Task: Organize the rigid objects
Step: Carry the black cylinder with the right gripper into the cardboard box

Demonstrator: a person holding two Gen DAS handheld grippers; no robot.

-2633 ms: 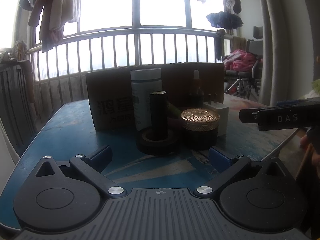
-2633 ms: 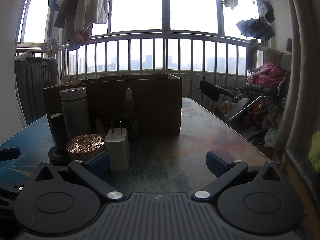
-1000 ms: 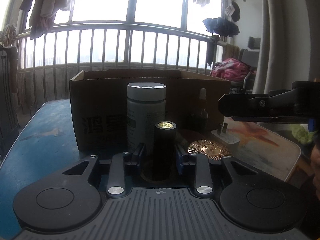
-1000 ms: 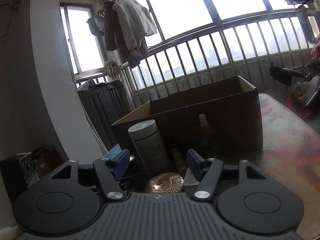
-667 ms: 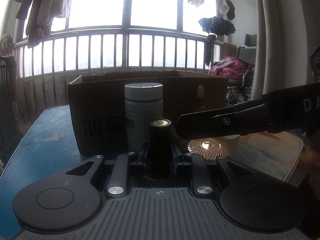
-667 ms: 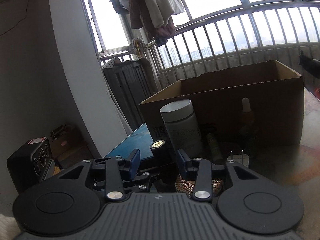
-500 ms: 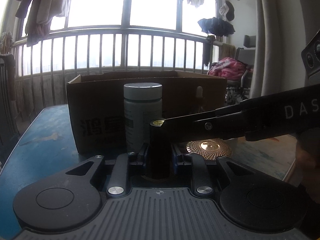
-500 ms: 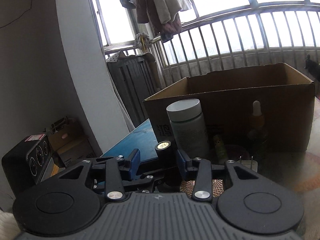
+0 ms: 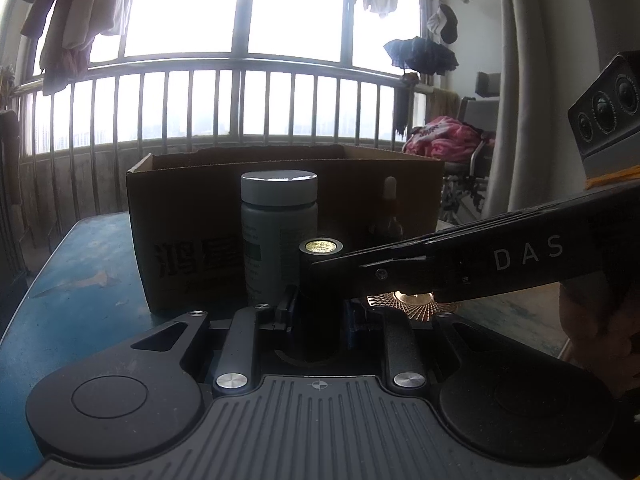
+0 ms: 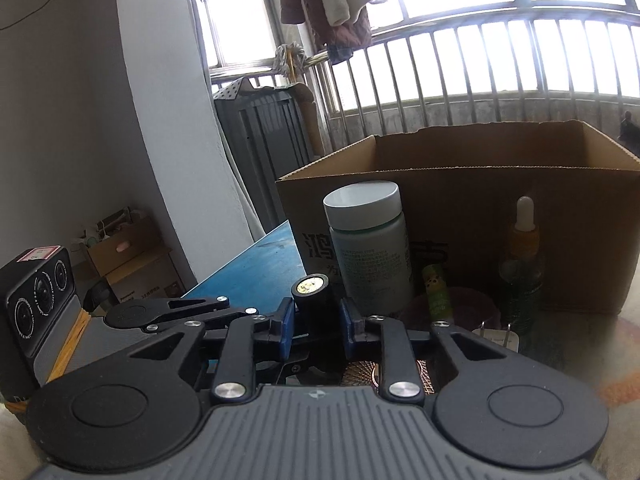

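Nearest the left wrist camera, the left gripper (image 9: 318,316) has its jaws narrow and pressed against the lower body of a black cylindrical tube (image 9: 320,304) with a gold disc on its top end. The tube stands upright in the hole of a dark ring, probably a roll of tape (image 9: 294,354), on the blue table (image 9: 80,292).

The right gripper (image 10: 316,326) comes in from the side, and its jaws have just been closing with the same tube (image 10: 312,294) between them. In the right wrist view its blue pads sit on either side of the tube near its top; whether both already press on it I cannot tell. So 2 grippers meet on 1 object, one low and one high.

Just behind lie a copper-coloured ribbed lid (image 9: 400,302), a white plug adapter (image 10: 496,338), a small green tube (image 10: 438,292), a white pill bottle (image 10: 370,244) and a dropper bottle (image 10: 524,264). Beyond them stands the open cardboard box (image 10: 500,184), with the railing and windows last.

The step in hand looks like lifting the tube out of the ring, likely with one gripper steadying while the other draws it up. The next move calls for a firm hold and a straight upward pull, then a carry over the pill bottle into the box, without knocking the tall bottles.
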